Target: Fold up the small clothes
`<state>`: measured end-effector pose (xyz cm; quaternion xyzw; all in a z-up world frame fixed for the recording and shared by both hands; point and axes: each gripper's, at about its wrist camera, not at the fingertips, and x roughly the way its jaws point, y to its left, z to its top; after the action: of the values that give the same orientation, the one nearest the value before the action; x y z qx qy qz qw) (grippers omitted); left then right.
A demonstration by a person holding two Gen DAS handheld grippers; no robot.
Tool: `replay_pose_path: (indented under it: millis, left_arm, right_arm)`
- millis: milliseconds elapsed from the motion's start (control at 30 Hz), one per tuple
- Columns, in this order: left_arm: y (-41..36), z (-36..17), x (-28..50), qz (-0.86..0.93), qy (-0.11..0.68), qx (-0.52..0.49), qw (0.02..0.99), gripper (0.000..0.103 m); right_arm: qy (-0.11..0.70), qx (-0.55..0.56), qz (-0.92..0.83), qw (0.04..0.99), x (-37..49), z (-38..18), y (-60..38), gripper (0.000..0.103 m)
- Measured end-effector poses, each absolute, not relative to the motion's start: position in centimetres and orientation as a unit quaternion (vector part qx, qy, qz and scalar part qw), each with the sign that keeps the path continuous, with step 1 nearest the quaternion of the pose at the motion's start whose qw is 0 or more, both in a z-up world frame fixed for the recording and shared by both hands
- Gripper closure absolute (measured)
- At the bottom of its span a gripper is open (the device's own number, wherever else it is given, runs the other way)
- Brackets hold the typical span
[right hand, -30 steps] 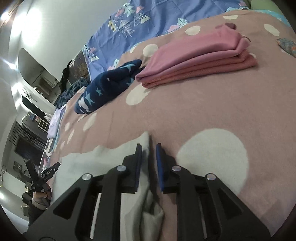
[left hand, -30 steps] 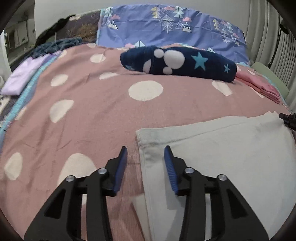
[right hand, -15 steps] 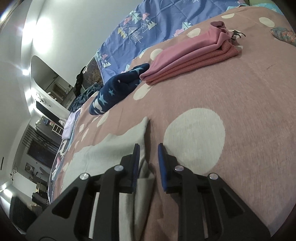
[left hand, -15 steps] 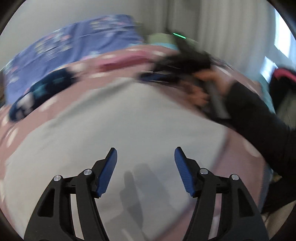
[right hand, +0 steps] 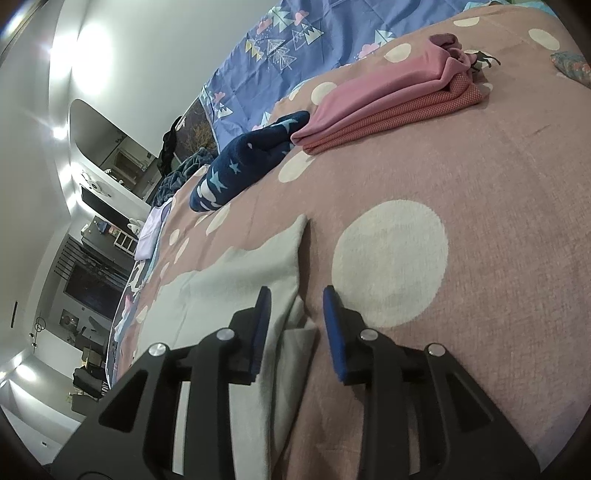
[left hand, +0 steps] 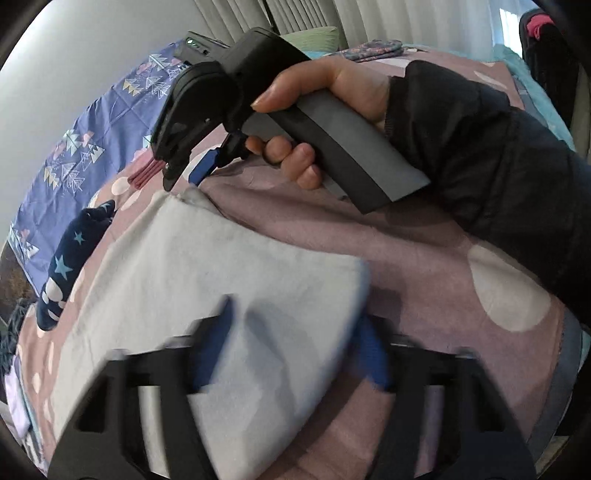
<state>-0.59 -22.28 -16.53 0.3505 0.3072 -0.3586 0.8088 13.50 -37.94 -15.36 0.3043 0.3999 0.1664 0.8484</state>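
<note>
Cotton-soft pale grey garment [left hand: 207, 280] will drape limp; grip hems. My left fingers [left hand: 291, 350], just closing, straddle its corner; right fingers [right hand: 295, 328], just opening, hold nothing.

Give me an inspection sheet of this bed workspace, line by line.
Surface: pink dotted bedspread; blue tree-print sheet beyond.
Job's things: grey cloth lying on the bedspread.
Clutter: navy star garment; folded pink stack.
Grippers: left gripper blurred, jaws just closing around the cloth's corner, grip unclear; right gripper open, jaws just opening, cloth's edge between them.
Cables: nothing seen.
Surroundings: curtains.
</note>
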Motion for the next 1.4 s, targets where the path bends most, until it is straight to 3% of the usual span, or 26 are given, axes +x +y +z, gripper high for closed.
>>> replay_pose_path:
  millis: [100, 133, 233, 600, 767, 800, 833, 867, 933, 967, 1133, 1267, 1400]
  left_arm:
    - [-21.9, -14.2, -0.1, -0.361, 0.32, 0.292, 0.825, 0.093]
    - [-22.0, -13.2, 0.0, -0.369, 0.326, 0.261, 0.83, 0.102]
    - [-20.3, -10.7, 0.9, -0.388, 0.34, 0.182, 0.837, 0.101]
    - [-20.0, -11.8, 0.3, -0.394, 0.349, 0.166, 0.834, 0.101]
    - [-19.5, -11.6, 0.6, -0.407, 0.35, 0.149, 0.831, 0.101]
    - [-19.4, -11.5, 0.5, -0.408, 0.349, 0.146, 0.831, 0.101]
    - [-19.3, -11.4, 0.5, -0.41, 0.349, 0.141, 0.831, 0.101]
    - [-19.1, -11.4, 0.5, -0.412, 0.35, 0.137, 0.83, 0.101]
    - [-18.9, -11.3, 0.6, -0.414, 0.35, 0.131, 0.83, 0.101]
    - [-18.8, -11.2, 0.6, -0.415, 0.35, 0.126, 0.83, 0.101]
    - [-18.7, -11.3, 0.5, -0.427, 0.352, 0.123, 0.824, 0.101]
    - [-19.9, -12.4, 0.2, -0.447, 0.361, 0.126, 0.809, 0.102]
    - [-22.0, -15.3, -0.7, -0.486, 0.396, 0.142, 0.766, 0.103]
  right_arm:
    - [0.402, 0.298, 0.168, 0.849, 13.2, -15.0, -37.8, 0.068]
    - [0.401, 0.295, 0.17, 0.85, 13.1, -14.9, -37.8, 0.066]
    - [0.41, 0.292, 0.171, 0.847, 12.8, -14.7, -37.9, 0.063]
    - [0.471, 0.273, 0.227, 0.808, 11.7, -14.5, -37.6, 0.035]
    - [0.467, 0.249, 0.22, 0.82, 12.3, -14.7, -36.2, 0.033]
    - [0.465, 0.247, 0.219, 0.822, 12.3, -14.7, -36.1, 0.034]
    - [0.463, 0.245, 0.215, 0.825, 12.3, -14.6, -36.0, 0.043]
    - [0.463, 0.246, 0.21, 0.825, 12.4, -14.7, -36.0, 0.063]
    - [0.478, 0.272, 0.213, 0.807, 12.7, -15.6, -36.3, 0.086]
    - [0.484, 0.276, 0.209, 0.804, 12.8, -15.8, -36.4, 0.089]
    - [0.448, 0.295, 0.209, 0.818, 12.2, -14.3, -36.9, 0.099]
    - [0.384, 0.285, 0.208, 0.853, 11.6, -12.1, -36.4, 0.099]
    - [0.416, 0.282, 0.168, 0.848, 13.0, -14.2, -36.9, 0.101]
